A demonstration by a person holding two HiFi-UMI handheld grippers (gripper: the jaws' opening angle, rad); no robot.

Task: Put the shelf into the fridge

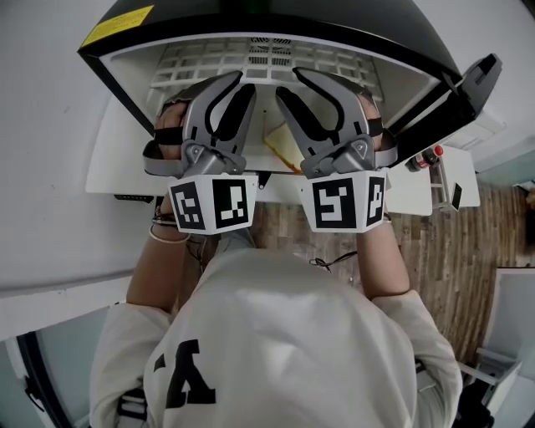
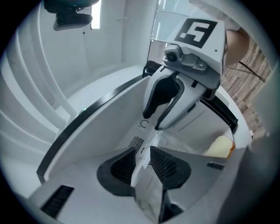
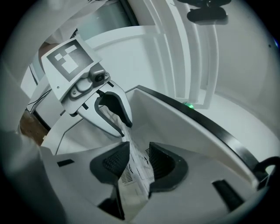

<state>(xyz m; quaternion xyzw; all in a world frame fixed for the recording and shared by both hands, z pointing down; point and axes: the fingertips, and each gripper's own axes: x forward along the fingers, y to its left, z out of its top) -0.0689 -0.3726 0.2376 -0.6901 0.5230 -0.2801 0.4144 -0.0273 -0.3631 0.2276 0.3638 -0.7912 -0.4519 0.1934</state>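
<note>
The left gripper (image 2: 142, 165) is closed on a thin clear shelf (image 2: 145, 188), which stands edge-on between its pads. The right gripper (image 3: 139, 165) clamps the same shelf. Each gripper view shows the other gripper in the upper part of the frame, biting this same plate. Only the head view shows the open fridge (image 1: 276, 23) at the top, with both grippers reaching into its white inside. A yellow object (image 2: 221, 146) shows at the right of the left gripper view.

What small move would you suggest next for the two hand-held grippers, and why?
Probably slide the shelf a little deeper into the fridge, holding it level. The left hand-held gripper and right hand-held gripper are each clamped on its thin edge, inside the open cabinet; whether it is fully seated I cannot tell.
</note>
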